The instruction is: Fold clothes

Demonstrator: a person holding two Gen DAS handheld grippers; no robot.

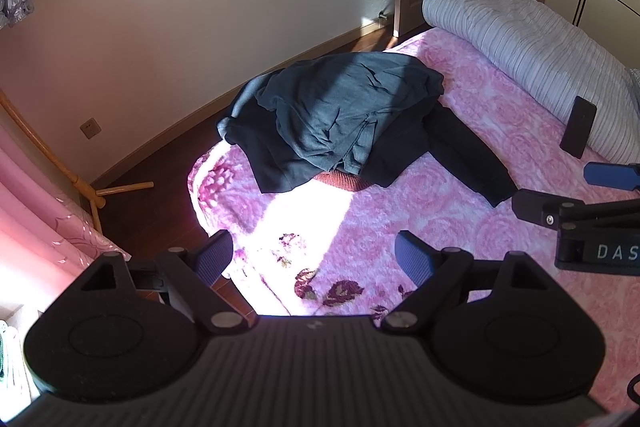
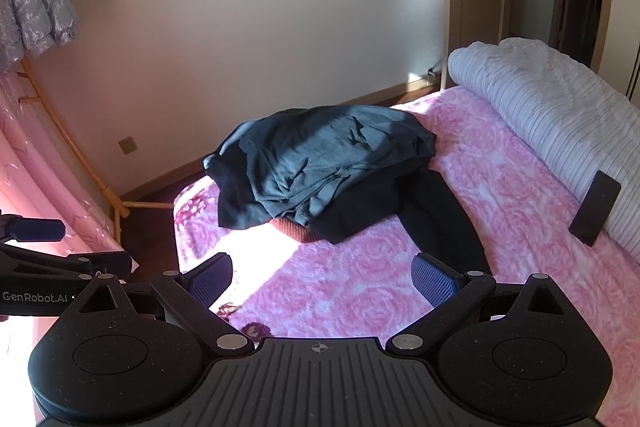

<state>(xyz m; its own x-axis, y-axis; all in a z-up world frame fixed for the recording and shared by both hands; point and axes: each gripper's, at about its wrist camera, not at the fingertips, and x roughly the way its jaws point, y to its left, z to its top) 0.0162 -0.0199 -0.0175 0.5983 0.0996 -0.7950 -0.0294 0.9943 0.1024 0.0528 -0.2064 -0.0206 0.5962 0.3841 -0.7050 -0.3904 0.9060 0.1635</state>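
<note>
Jaws wide apart, both grippers empty

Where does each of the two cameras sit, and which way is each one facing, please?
Left wrist: on the open left gripper, above the near bed edge, facing the clothes pile; the right gripper juts in at right.
Right wrist: on the open right gripper, facing the same pile; the left gripper shows at left.
Shared: pile, pink bedspread, rolled striped duvet, black phone.
</note>
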